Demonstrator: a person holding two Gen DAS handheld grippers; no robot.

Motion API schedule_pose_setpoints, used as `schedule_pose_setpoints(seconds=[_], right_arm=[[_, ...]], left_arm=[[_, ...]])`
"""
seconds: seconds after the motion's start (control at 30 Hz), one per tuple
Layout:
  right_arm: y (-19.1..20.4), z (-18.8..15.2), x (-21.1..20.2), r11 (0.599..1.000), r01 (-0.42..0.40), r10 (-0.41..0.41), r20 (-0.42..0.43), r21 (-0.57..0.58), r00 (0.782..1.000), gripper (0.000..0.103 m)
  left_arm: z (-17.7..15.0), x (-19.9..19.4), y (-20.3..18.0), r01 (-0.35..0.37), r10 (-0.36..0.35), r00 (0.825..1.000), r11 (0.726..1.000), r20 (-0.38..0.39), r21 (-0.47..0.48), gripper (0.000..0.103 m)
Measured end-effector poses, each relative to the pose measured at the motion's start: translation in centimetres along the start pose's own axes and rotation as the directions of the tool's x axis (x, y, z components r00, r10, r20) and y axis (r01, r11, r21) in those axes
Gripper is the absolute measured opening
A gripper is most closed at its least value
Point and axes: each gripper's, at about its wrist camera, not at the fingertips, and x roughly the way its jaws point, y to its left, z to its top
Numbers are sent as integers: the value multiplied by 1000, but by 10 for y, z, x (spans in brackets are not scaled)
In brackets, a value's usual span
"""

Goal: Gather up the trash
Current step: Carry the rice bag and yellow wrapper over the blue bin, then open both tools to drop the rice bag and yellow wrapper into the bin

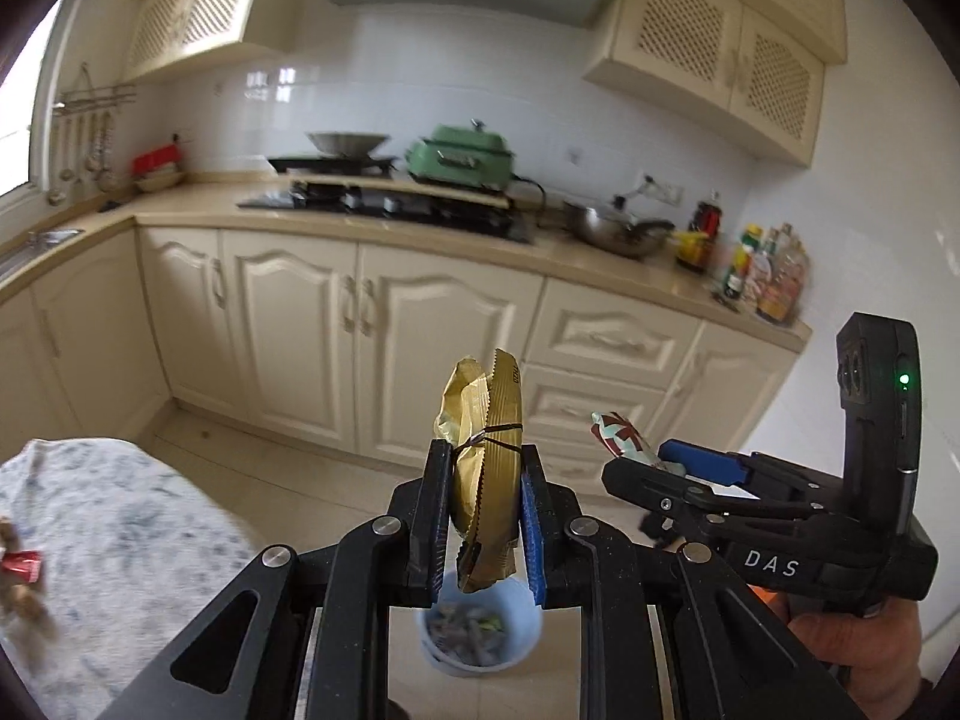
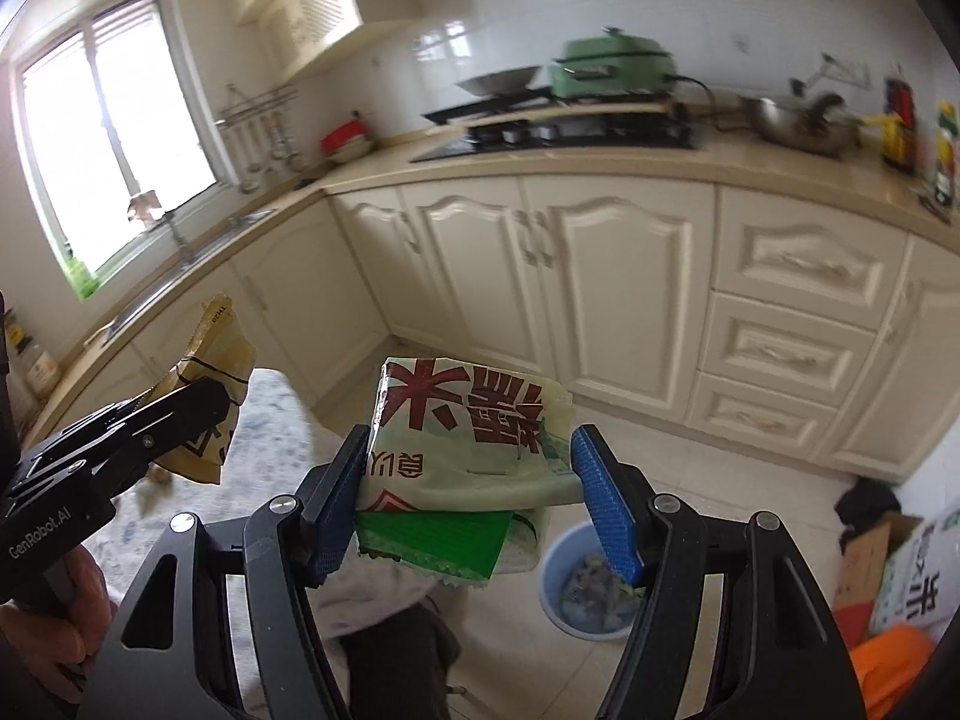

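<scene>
Gold foil first: my left gripper (image 1: 485, 516) is pressed together on a gold wrapper (image 1: 486, 468), pinched at its middle. The wrapper stands edge-on to the left wrist camera, long axis upright, serrated end pointing up, lower end hanging above the blue bin (image 1: 480, 630) on the floor. Small dark print near its top edge is too small to read. To its right, my right gripper (image 2: 468, 474) clamps a pale green packet (image 2: 468, 438) across its width, jaws held fairly wide by it. The packet's long axis runs side to side; its large red characters appear upside down. The right gripper body reads "DAS"; the left one reads "GenRobot.AI". Both packets hang over the tiled floor near the bin.
</scene>
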Motion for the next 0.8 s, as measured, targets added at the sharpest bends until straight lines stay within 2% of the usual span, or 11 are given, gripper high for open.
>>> schedule_pose_setpoints(seconds=[0.2, 0.33, 0.53, 0.6, 0.67, 0.73, 0.8], right_arm=[[-68, -24, 27, 993, 66, -59, -73, 102, 996, 68], [-101, -41, 54, 982, 91, -69, -133, 163, 989, 68], [-136, -61, 104, 966, 112, -63, -210, 232, 976, 68], [-145, -66, 118, 962, 114, -55, -229, 249, 972, 68], [-154, -70, 131, 957, 114, -48, -246, 265, 968, 68], [-165, -75, 144, 951, 120, -43, -263, 286, 964, 70], [-178, -82, 159, 943, 116, -26, -278, 313, 960, 71]], left_arm=[[0, 85, 2, 56, -55, 987, 998, -154, 1, 17], [-8, 137, 9, 65, -68, 965, 998, -252, -21, 17], [-14, 223, 24, 63, -85, 915, 996, -394, -68, 17], [7, 262, 29, 62, -87, 900, 995, -428, -73, 17], [8, 282, 31, 63, -90, 885, 995, -456, -74, 16], [21, 333, 15, 50, -78, 875, 996, -478, -69, 20], [24, 373, 16, 30, -57, 861, 998, -505, -62, 26]])
